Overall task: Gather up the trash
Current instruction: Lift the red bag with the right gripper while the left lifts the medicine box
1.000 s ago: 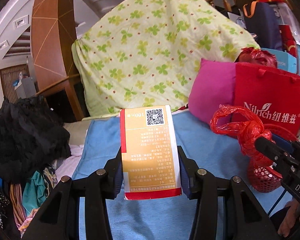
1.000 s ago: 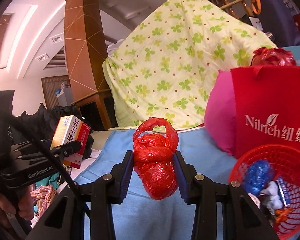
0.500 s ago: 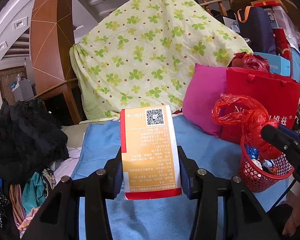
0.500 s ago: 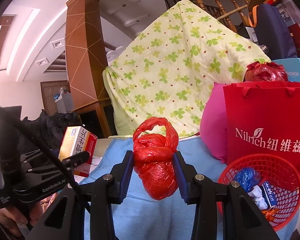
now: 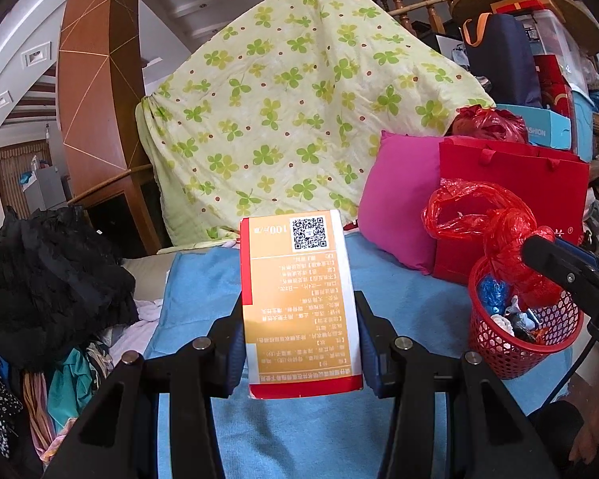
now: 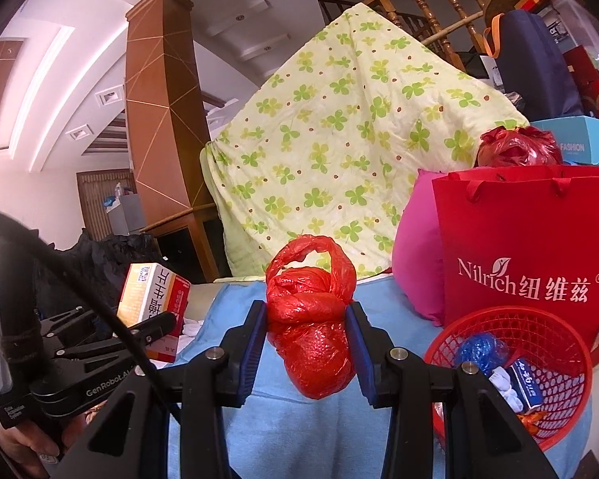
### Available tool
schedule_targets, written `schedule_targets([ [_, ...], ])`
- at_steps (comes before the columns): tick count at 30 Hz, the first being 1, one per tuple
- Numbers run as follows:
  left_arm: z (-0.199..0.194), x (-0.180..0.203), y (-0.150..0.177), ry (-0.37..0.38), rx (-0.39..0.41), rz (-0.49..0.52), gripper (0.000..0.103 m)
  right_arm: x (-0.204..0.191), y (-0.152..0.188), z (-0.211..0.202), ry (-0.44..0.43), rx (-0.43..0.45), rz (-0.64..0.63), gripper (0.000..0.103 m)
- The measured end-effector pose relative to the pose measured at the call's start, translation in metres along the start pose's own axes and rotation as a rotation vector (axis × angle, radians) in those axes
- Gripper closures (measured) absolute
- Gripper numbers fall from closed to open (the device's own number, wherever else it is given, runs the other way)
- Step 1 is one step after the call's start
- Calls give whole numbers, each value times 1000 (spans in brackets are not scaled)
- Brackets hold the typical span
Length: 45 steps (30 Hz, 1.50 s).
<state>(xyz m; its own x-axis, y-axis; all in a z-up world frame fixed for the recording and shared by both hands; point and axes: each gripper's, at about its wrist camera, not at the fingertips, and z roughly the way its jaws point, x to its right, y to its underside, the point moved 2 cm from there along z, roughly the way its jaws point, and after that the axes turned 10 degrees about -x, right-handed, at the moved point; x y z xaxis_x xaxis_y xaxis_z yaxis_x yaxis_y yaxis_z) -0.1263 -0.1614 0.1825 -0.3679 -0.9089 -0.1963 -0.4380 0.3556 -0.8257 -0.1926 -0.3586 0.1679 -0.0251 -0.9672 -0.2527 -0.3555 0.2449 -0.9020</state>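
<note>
Black crumpled clothing (image 5: 48, 275) is being seen heaped at the far left, beside the light blue cloth-covered table (image 5: 299, 431). Next to it, an orange and white cardboard medicine box with red edges (image 5: 301, 307) is being gripped upright by the left claw (image 5: 299, 343), which is clenched on the lower half of the box, above the cloth. In the right wrist view the same box (image 6: 153, 311) is being shown held well left of everything else.

Further right, a knotted red plastic bag, crumpled into a lump (image 6: 311, 319), is being squeezed around its middle by the right claw (image 6: 307, 343), the looped handles standing free above the pads. From the left wrist view this bag (image 5: 495, 235) is being carried just above the red plastic mesh basket (image 5: 527, 335), which is already holding blue and white scraps. Behind the basket, a red paper gift bag (image 6: 527, 247) and a pink cushion (image 5: 399, 199) are standing.

Both pieces are judged close to being dropped, the bag first. Slippery film is being held by a soft pinch, so the bag could be lost early and could land outside the rim. If it is released off-centre, the light basket could be tipped or knocked toward the table edge.
</note>
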Motion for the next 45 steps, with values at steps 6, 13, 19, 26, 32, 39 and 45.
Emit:
schedule_targets([
  [6, -6, 6, -1, 3, 4, 13, 53, 0, 1, -7, -3, 8, 2, 60],
  [13, -12, 10, -2, 7, 7, 23, 53, 2, -1, -14, -4, 19, 3, 60],
  [19, -19, 13, -3, 6, 17, 29, 53, 2, 0, -23, -6, 33, 7, 60],
  [26, -23, 16, -3, 15, 22, 34, 54, 1, 1, -33, -7, 52, 5, 60],
  [32, -7, 18, 5, 52, -33, 25, 63, 1, 3, -36, -2, 54, 3, 60],
  [39, 1, 19, 15, 69, -59, 44, 62, 8, 4, -45, 19, 60, 9, 60],
  [45, 69, 34, 56, 239, -296, 115, 22, 13, 6, -51, 35, 68, 20, 60],
])
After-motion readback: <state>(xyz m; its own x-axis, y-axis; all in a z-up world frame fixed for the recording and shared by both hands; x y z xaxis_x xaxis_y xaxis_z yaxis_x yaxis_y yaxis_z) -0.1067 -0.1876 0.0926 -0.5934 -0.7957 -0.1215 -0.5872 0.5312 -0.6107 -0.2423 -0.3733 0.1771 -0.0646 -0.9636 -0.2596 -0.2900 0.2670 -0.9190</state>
